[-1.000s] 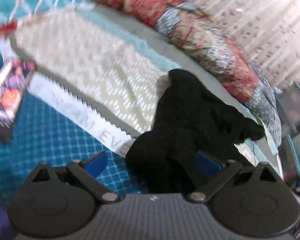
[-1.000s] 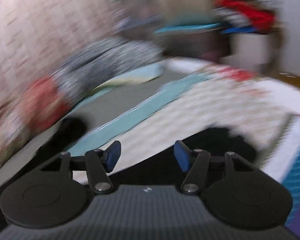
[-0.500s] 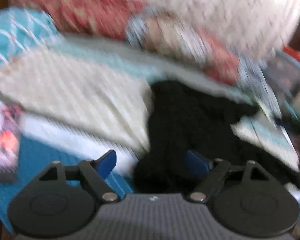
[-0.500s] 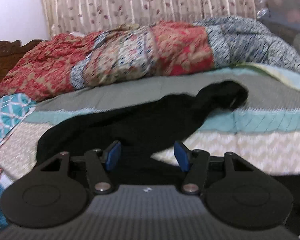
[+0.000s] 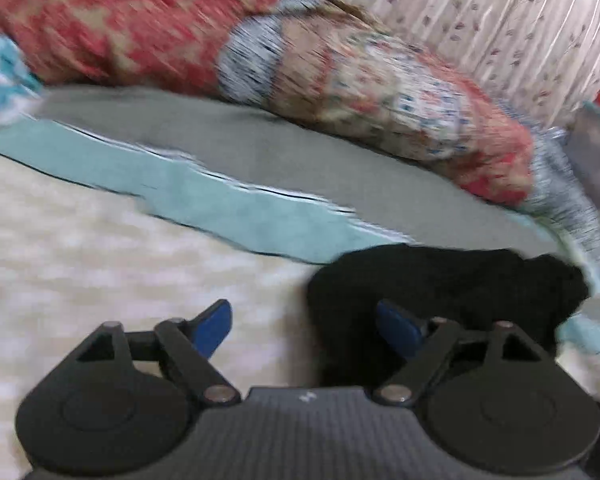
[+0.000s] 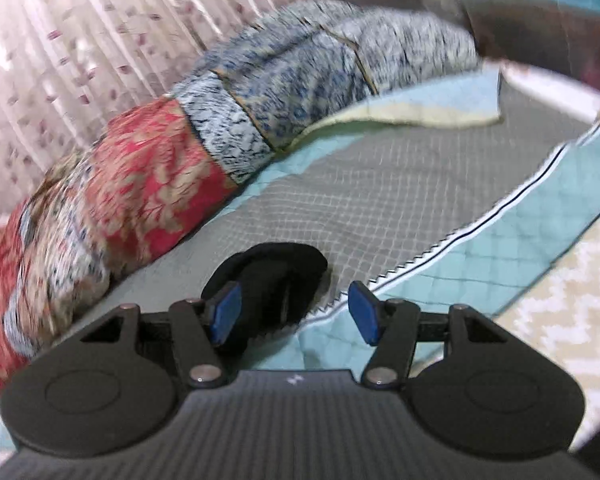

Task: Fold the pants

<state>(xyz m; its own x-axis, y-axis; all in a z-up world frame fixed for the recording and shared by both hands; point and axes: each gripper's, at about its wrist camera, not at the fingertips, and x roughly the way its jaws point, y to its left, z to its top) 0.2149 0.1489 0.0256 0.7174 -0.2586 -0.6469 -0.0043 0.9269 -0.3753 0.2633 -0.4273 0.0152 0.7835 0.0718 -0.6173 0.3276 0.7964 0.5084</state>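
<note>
The black pants (image 5: 440,280) lie bunched on the bedspread, at the lower right of the left wrist view. My left gripper (image 5: 304,330) is open; its right finger sits over the near edge of the pants, its left finger over the cream fabric. In the right wrist view one end of the pants (image 6: 276,276) lies on the grey quilted band. My right gripper (image 6: 294,312) is open, just short of that end, with its left finger over the black cloth. Neither gripper holds anything.
A rolled red, cream and blue-grey patterned quilt (image 5: 340,72) lies along the back of the bed, also in the right wrist view (image 6: 220,120). A pale floral curtain (image 6: 80,20) hangs behind. The bedspread (image 5: 220,208) has cream, teal and grey bands.
Both cameras have swung quickly. The left gripper moved forward over the cream band to the pants' left edge. The right gripper moved right, to the far end of the pants.
</note>
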